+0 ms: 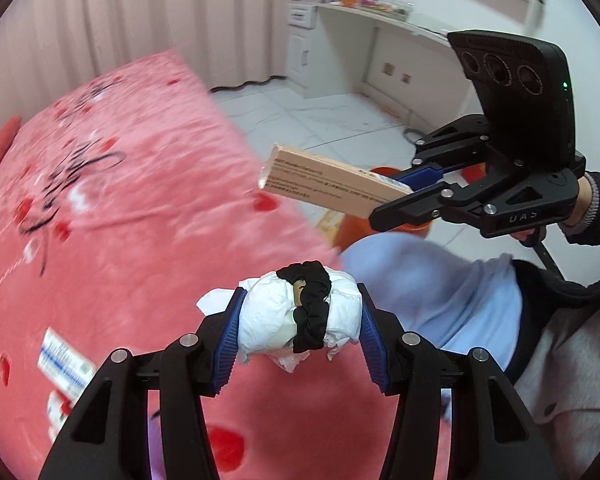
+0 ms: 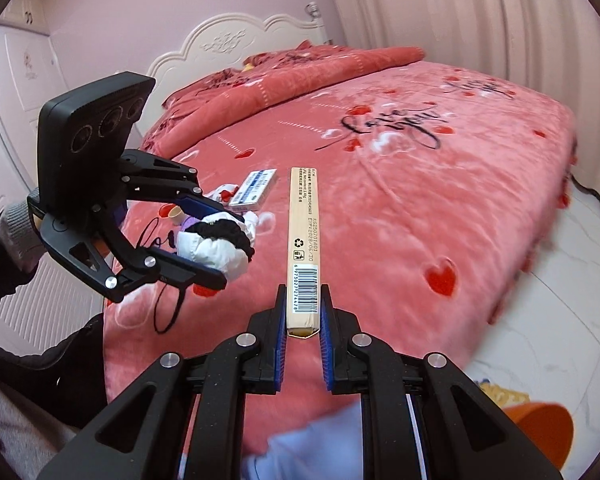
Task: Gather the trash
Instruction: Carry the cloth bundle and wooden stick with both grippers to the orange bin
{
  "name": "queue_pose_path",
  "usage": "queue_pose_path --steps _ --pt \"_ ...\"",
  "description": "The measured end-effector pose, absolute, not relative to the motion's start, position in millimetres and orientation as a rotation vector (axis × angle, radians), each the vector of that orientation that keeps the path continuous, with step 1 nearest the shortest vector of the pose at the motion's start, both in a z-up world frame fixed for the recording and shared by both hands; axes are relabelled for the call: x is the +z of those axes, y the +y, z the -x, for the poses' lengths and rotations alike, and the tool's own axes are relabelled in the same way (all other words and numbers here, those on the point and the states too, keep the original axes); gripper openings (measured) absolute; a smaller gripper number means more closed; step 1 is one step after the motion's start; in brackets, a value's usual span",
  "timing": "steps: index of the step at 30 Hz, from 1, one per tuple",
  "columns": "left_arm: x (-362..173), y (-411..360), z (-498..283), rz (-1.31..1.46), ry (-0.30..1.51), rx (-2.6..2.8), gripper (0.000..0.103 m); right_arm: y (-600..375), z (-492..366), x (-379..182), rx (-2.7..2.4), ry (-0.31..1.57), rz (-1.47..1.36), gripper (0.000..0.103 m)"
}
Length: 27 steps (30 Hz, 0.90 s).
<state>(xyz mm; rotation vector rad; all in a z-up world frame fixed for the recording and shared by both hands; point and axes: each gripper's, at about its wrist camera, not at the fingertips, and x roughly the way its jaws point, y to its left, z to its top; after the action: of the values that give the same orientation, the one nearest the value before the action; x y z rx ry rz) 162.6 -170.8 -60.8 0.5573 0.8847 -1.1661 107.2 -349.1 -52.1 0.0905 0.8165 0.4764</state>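
bed [image 2: 420,184]: pink heart blanket | curtains [image 1: 120,12]: pale pink | floor [image 1: 320,120]: white tile

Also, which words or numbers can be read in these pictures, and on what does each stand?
"KG250701A01" and "EXP:2028/06/30": long tan box.
"DAS": body of the right tool.
Too small or blurred: the box's other print, the blanket script, the small blue-white box.

Bright, even, soft light with faint shadows. The pink fleece bedspread with red hearts [image 1: 132,208] smears with motion blur at left; fisheye bending and dark vignetting ring both views.
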Motion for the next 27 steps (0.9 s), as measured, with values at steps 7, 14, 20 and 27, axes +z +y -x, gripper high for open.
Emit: queue_pose_path --steps 7,14,20,27 --pt "-64 -233 -132 -0.593 0.857 -1.279 0.054 -416 -53 -52 0.339 0.803 -0.146 0.015" --pt "-75 -299 -105 -0.634 0.846 -1.398 0.054 -484 -7 -59 0.206 0.791 -0.212 0.015" --pt "-87 -353 -88 -0.659 0.843 -1.488 0.054 -544 29 -75 0.089 0.808 -0.267 0.015" --pt "-111 -413 -72 -0.671 0.87 -1.564 0.054 -604 61 -103 -0.025 0.845 -0.334 0.015"
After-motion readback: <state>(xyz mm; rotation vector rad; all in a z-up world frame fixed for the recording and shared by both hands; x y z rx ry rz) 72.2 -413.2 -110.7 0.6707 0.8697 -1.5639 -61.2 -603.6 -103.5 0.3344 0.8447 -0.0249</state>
